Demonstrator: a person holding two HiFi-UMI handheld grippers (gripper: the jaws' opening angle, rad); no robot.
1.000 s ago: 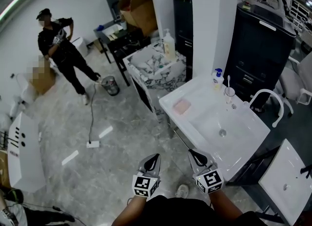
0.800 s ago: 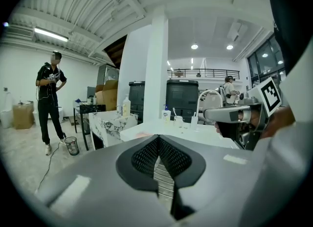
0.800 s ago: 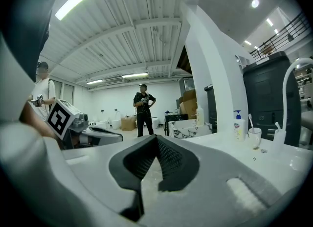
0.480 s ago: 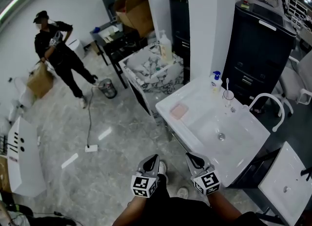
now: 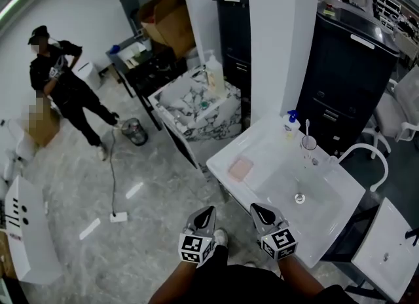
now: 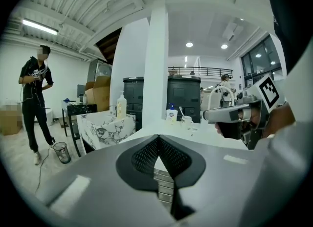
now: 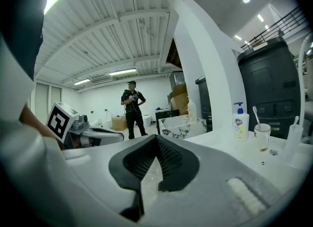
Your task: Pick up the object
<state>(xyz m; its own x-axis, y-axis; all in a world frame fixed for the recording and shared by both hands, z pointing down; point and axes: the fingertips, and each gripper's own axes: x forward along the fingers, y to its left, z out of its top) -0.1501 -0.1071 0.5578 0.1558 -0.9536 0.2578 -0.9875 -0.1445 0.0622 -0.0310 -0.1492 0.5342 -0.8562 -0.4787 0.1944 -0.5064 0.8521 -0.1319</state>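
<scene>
head view: left gripper (image 5: 203,215) and right gripper (image 5: 264,213) both pressed together, empty, held side by side near white sink (image 5: 260,141); pink pad (image 5: 240,169) lies on its ledge, apart from both

The left forearm (image 5: 171,287) and right forearm (image 5: 302,276) reach forward from the bottom of the head view, side by side. The left gripper (image 5: 207,212) points ahead and slightly downward, its jaws pressed tip to tip with nothing between them. The right gripper (image 5: 259,211) is held just beside it, not touching, and points much the same way, its jaws likewise together and empty. The left marker cube (image 5: 195,247) and right marker cube (image 5: 279,242) face upward.
</scene>
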